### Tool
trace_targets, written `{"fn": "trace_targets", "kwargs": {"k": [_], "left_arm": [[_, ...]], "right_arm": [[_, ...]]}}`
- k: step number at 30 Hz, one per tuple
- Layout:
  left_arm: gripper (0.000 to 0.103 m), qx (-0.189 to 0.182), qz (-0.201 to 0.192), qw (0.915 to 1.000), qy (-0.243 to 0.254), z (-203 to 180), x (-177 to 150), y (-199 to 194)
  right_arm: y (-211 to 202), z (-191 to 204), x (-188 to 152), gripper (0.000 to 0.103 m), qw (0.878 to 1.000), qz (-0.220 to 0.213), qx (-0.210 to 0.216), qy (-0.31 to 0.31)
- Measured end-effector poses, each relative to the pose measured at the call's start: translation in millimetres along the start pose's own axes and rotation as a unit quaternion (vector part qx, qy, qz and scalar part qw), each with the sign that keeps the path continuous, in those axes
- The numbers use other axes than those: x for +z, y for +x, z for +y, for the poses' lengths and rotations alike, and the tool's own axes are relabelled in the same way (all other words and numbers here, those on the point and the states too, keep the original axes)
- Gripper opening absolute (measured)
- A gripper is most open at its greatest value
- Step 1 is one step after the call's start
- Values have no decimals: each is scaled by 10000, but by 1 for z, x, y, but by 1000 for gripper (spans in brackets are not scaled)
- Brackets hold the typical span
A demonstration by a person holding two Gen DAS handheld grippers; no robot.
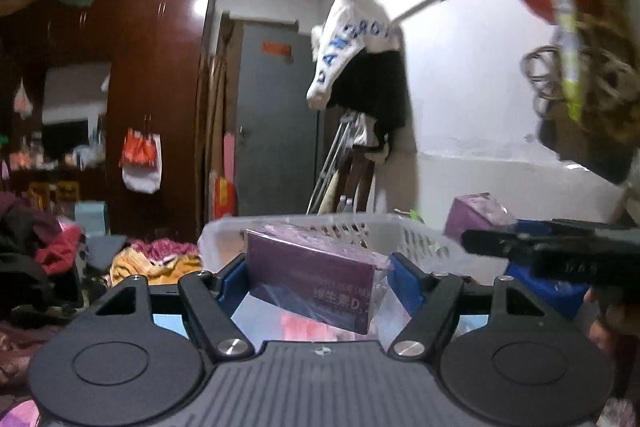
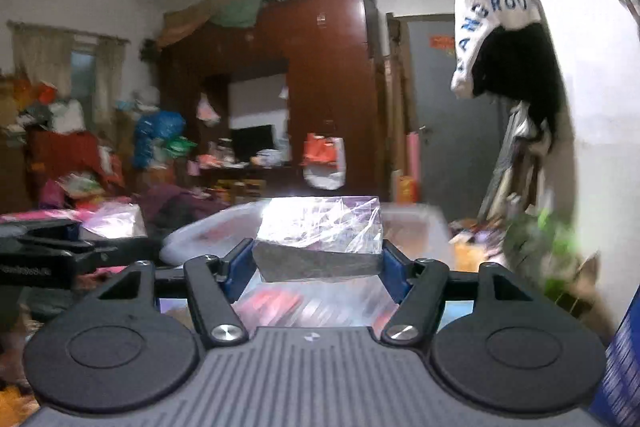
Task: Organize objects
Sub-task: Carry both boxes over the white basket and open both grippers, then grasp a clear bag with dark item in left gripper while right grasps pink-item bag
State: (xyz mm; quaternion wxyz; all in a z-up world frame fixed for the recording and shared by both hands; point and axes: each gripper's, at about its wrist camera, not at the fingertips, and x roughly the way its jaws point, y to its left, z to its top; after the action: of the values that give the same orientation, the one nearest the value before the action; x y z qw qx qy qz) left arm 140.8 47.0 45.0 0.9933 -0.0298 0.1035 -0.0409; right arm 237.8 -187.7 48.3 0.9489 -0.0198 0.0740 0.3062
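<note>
Left wrist: purple box (image 1: 316,279) clamped within left claw (image 1: 318,281).

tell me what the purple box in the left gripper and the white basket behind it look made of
Purple box: likely cardboard under glossy clear film, judging by its crisp edges and shiny wrinkled wrap. White basket: looks like moulded plastic, semi-matte, with a lattice of holes in its wall.

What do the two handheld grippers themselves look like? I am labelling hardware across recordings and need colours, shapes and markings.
Both look alike. The left gripper and right gripper each have a grey ribbed body with a small round logo, two black round discs at the sides, black linkage bars with silver screws, and blue fingers. No cables or sleeves are visible.
</note>
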Motion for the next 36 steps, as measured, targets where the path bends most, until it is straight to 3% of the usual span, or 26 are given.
{"fn": "trace_targets", "kwargs": {"k": [3,7,8,10,12,15,18,20,23,28,30,36], "left_arm": [[76,141,358,9991,-174,3,28,49],[80,87,583,9976,-362,8,30,80],[83,41,635,9972,-381,9,30,84],[103,125,706,9968,-357,9,27,86],[103,229,573,9977,-293,10,22,76],[103,103,169,9992,-337,9,7,38],[103,16,-223,9986,-483,6,-25,-5],[103,47,-263,9983,-526,1,-52,-26],[103,127,-185,9988,-444,-5,-86,-44],[103,127,9,9993,-341,0,-115,-58],[102,350,81,9992,-163,2,-118,-56],[97,242,371,9990,80,-6,-126,-40]], "right_arm": [[36,-5,13,68,9996,260,14,-92],[60,-2,7,70,9974,575,-133,-403],[60,-1,5,79,9972,577,-166,-450],[52,-2,1,96,9976,506,-205,-433],[34,-5,0,97,9987,407,-109,-273],[-2,-13,-9,103,9997,228,-32,58],[-36,-20,-43,103,9986,221,29,486],[-54,-20,-74,103,9970,216,-39,742],[-77,-6,-118,103,9944,231,67,1025],[-72,33,-148,103,9912,741,826,717],[-64,45,-150,103,9913,819,859,563],[-52,63,-151,101,9944,788,694,152]]}}
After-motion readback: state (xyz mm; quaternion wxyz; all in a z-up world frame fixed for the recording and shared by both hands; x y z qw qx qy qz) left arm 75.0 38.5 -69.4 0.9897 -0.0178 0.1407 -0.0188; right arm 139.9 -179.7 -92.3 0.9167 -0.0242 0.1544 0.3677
